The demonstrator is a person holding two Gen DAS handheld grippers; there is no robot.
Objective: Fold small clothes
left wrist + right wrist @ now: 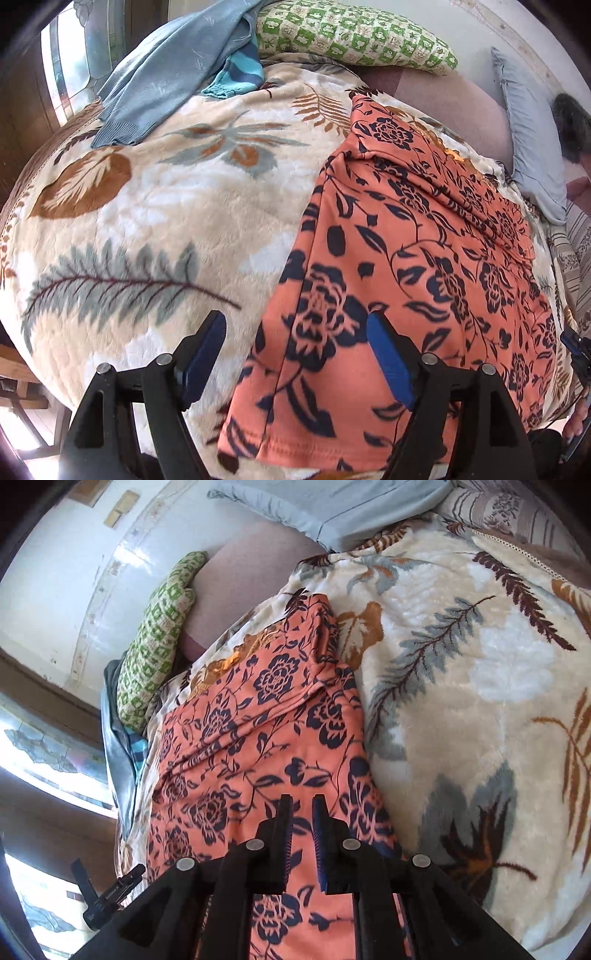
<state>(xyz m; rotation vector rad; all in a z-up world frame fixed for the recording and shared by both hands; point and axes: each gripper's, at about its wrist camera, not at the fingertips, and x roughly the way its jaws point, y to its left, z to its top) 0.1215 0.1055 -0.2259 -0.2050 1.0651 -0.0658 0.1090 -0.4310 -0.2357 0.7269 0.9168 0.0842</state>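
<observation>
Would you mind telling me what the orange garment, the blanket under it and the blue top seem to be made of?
Orange garment: thin, smooth knit jersey, probably; matte, stitched hem, soft creases.
Blanket: plush fleece, likely synthetic; fuzzy pile with embossed, slightly shiny leaf pattern.
Blue top: fine knit, apparently; ribbed hem, matte.

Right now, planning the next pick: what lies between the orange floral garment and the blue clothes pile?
Only bare leaf-print blanket separates orange floral garment from blue clothes pile, per left wrist view.

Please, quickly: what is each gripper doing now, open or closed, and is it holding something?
Left gripper: open, holding nothing, above the orange floral garment.
Right gripper: nearly closed with a narrow gap, nothing visibly held.
</observation>
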